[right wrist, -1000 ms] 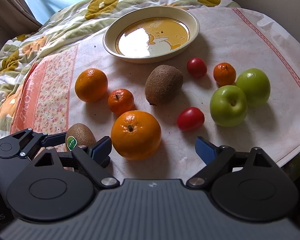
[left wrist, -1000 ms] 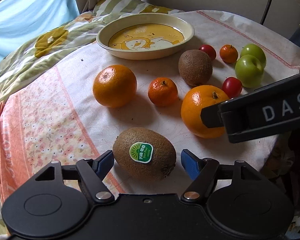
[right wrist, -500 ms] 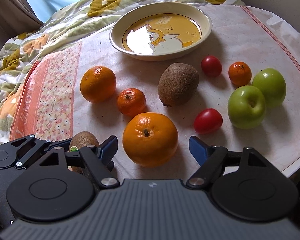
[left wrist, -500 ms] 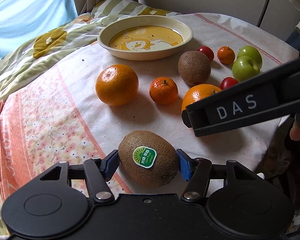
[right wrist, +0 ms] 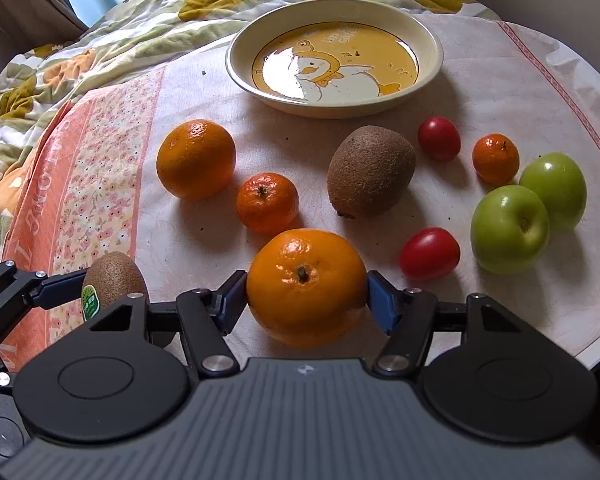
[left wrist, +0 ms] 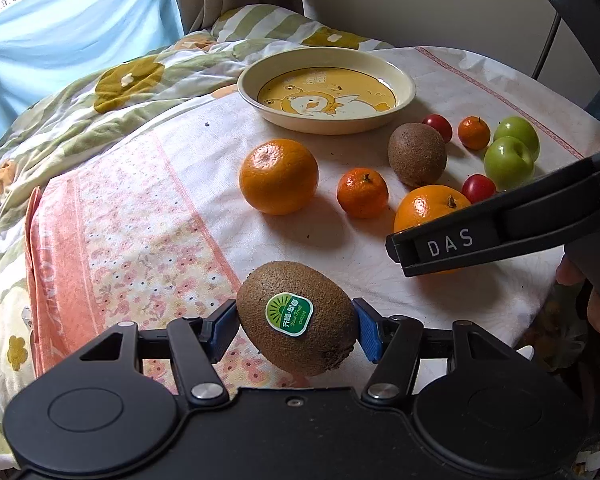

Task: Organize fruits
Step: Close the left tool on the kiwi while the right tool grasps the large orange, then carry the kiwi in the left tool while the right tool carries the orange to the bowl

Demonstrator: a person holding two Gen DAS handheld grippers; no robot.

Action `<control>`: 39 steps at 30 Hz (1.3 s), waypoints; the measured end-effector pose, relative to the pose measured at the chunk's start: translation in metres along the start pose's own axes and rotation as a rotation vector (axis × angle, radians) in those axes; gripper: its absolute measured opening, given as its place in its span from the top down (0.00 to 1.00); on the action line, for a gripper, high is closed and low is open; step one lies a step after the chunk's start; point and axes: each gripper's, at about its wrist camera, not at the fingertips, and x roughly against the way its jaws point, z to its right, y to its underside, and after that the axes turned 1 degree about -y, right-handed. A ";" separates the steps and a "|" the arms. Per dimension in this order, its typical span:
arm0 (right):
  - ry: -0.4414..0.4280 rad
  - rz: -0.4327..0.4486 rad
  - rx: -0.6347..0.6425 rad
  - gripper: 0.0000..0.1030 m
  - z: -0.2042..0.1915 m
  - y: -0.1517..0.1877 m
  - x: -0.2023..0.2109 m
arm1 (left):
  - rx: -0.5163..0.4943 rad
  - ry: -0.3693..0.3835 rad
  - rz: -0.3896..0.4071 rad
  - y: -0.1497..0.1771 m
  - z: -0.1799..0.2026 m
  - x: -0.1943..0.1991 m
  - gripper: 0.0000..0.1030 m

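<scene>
My left gripper (left wrist: pixel 296 330) is shut on a brown kiwi with a green sticker (left wrist: pixel 296 316) and holds it just above the cloth; the kiwi also shows in the right wrist view (right wrist: pixel 112 280). My right gripper (right wrist: pixel 306 300) is shut on a large orange (right wrist: pixel 306 286), partly hidden behind the right gripper's finger in the left wrist view (left wrist: pixel 428 208). A cream plate with a yellow duck picture (right wrist: pixel 432 40) stands at the back, also in the left wrist view (left wrist: pixel 256 76).
On the cloth lie a second large orange (right wrist: pixel 196 158), a small mandarin (right wrist: pixel 267 202), a second kiwi (right wrist: pixel 370 170), two red tomatoes (right wrist: pixel 430 254), another mandarin (right wrist: pixel 495 158) and two green apples (right wrist: pixel 508 228). A quilt (right wrist: pixel 100 28) lies left. The table edge is near right.
Both grippers closed: the left on the sticker kiwi, the right on the near large orange. The left gripper has lifted the kiwi slightly.
</scene>
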 end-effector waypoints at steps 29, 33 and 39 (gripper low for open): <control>-0.051 0.203 0.008 0.25 0.055 -0.109 0.106 | 0.088 -0.076 0.258 -0.110 0.008 0.077 0.37; -0.090 0.203 0.055 0.25 0.071 -0.145 0.098 | 0.105 -0.119 0.265 -0.141 0.014 0.064 0.37; -0.139 0.176 0.119 0.25 0.096 -0.200 0.063 | 0.153 -0.161 0.237 -0.182 0.014 0.023 0.37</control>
